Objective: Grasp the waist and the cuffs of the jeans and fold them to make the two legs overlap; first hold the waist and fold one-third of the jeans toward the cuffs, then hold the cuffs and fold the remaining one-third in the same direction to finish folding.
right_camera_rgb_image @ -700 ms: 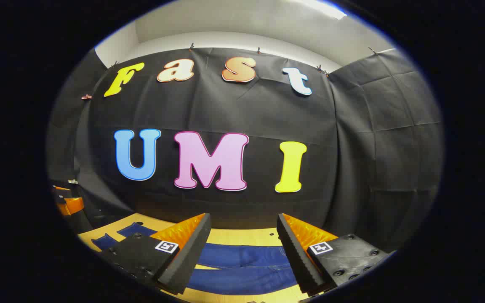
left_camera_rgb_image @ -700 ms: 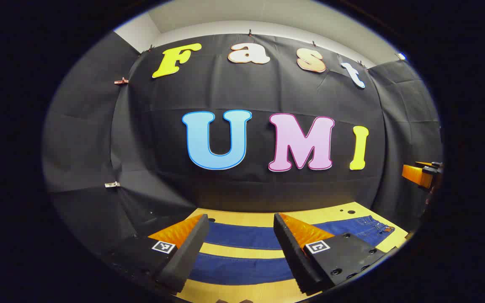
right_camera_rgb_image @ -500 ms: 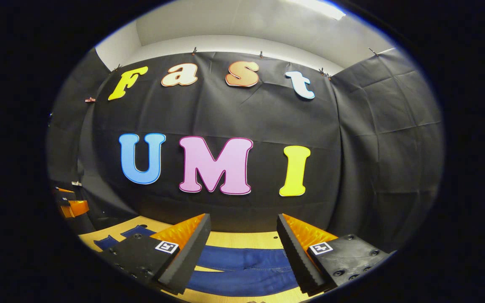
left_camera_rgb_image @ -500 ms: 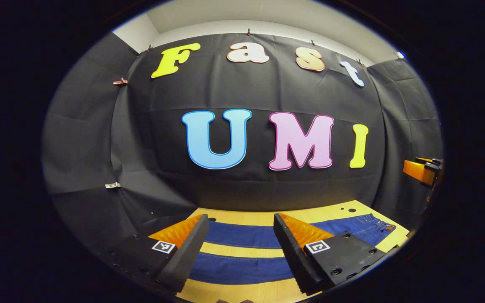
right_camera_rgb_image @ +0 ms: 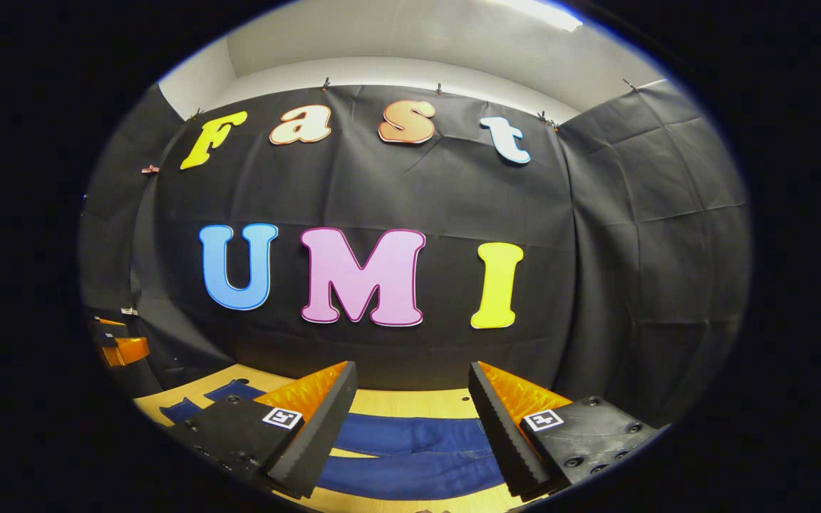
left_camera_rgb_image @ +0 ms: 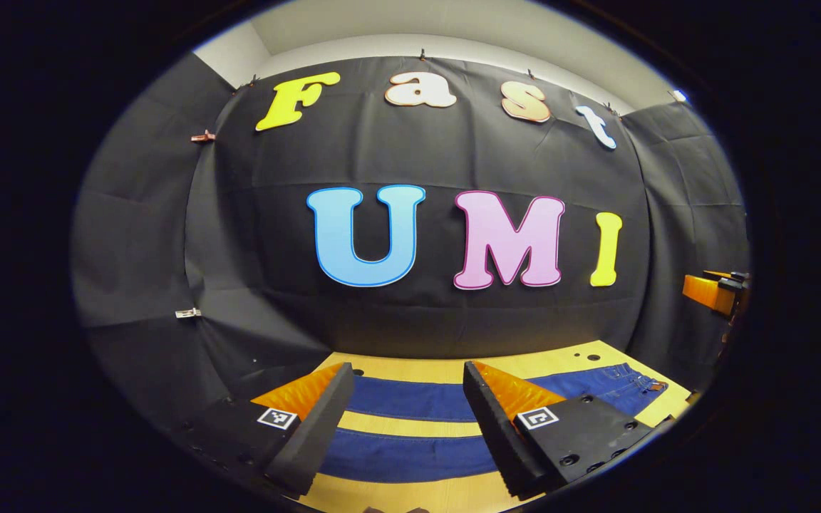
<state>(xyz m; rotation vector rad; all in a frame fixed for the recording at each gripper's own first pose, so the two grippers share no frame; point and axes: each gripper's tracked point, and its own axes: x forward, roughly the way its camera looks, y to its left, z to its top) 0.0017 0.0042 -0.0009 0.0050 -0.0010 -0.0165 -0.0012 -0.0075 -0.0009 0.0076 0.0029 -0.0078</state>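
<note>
Jeans [left_camera_rgb_image: 410,427] lie flat on the bench [left_camera_rgb_image: 453,369], long axis running across both views, legs still apart. The left gripper [left_camera_rgb_image: 405,420] hovers above the legs, toward the cuffs; the right gripper [right_camera_rgb_image: 410,420] hovers nearer the waist [left_camera_rgb_image: 631,381]. Both have their jaws apart, holding nothing.

Both views look level across the table [left_camera_rgb_image: 446,369] toward the wall, sharing the jeans [right_camera_rgb_image: 410,436].
</note>
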